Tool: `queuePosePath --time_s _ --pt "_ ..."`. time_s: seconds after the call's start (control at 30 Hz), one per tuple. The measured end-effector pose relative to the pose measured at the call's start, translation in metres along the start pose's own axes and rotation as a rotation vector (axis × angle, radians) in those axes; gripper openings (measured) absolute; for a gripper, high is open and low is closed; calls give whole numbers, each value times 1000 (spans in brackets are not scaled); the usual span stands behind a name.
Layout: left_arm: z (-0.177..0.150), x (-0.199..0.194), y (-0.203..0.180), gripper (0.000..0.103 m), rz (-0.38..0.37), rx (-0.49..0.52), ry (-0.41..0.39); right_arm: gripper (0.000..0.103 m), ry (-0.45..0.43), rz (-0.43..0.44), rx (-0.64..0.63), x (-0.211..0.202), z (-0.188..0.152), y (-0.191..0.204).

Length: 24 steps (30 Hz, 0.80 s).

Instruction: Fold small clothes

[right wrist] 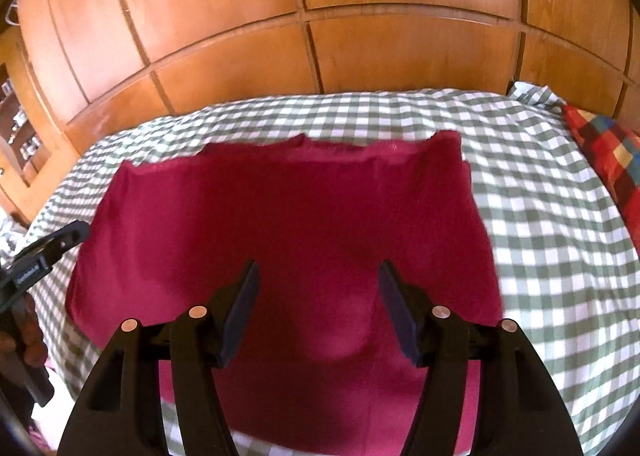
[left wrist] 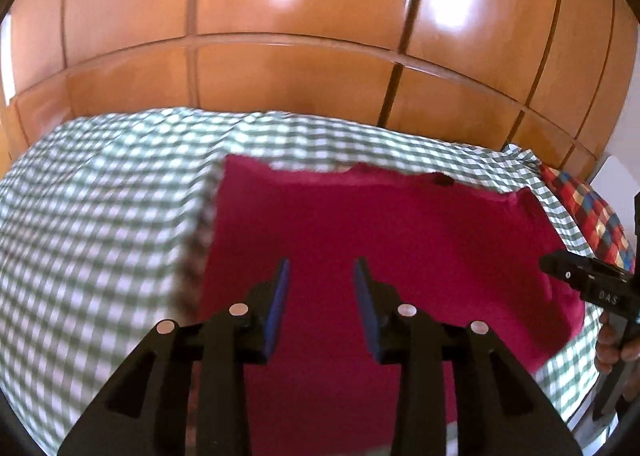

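Observation:
A crimson knitted garment (left wrist: 380, 240) (right wrist: 288, 224) lies flat on a green-and-white checked cloth (left wrist: 100, 216) (right wrist: 552, 216), its neckline at the far edge. My left gripper (left wrist: 322, 262) hovers over its left half, jaws apart, blue pads (left wrist: 280, 296) bare with nothing between them. My right gripper (right wrist: 319, 265) stands open above the garment's near middle, also empty. Each gripper shows at the edge of the other's view: the right gripper (left wrist: 580, 280) in a hand at the right, the left gripper (right wrist: 44, 252) at the far left.
Glossy wooden wardrobe panels (left wrist: 300, 68) (right wrist: 360, 48) rise just behind the checked surface. A red patchwork cushion (left wrist: 592, 216) (right wrist: 608, 144) lies at the right end. A shelf with small items (right wrist: 16, 128) stands at the far left.

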State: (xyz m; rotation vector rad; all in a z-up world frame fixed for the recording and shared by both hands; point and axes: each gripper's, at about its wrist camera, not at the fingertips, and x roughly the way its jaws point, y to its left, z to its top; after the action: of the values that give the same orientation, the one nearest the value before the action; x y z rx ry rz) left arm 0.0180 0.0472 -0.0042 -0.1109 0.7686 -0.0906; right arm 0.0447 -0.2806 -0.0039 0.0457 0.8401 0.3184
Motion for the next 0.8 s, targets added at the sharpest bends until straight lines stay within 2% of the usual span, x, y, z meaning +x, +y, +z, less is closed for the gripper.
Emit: queuePosePath --time_s 0.17,0.27,0.37,0.47,0.67,0.8 --pt "27 30 -19 36 -5 21 10 60 -11 -32 2 13 21 -6" --pt "35 56 -25 36 46 33 29 60 -6 -57 11 23 27 -14" --pt "32 78 -16 36 77 1 62 60 22 -91 40 41 26 -31" --pt "20 90 -7 38 88 -19 67 60 40 -62 73 59 15 -48" --pt "20 75 -14 37 86 -13 37 62 24 -52 61 58 15 -46" --pt "21 54 -23 42 67 -1 -7 62 22 -1 102 46 20 -52"
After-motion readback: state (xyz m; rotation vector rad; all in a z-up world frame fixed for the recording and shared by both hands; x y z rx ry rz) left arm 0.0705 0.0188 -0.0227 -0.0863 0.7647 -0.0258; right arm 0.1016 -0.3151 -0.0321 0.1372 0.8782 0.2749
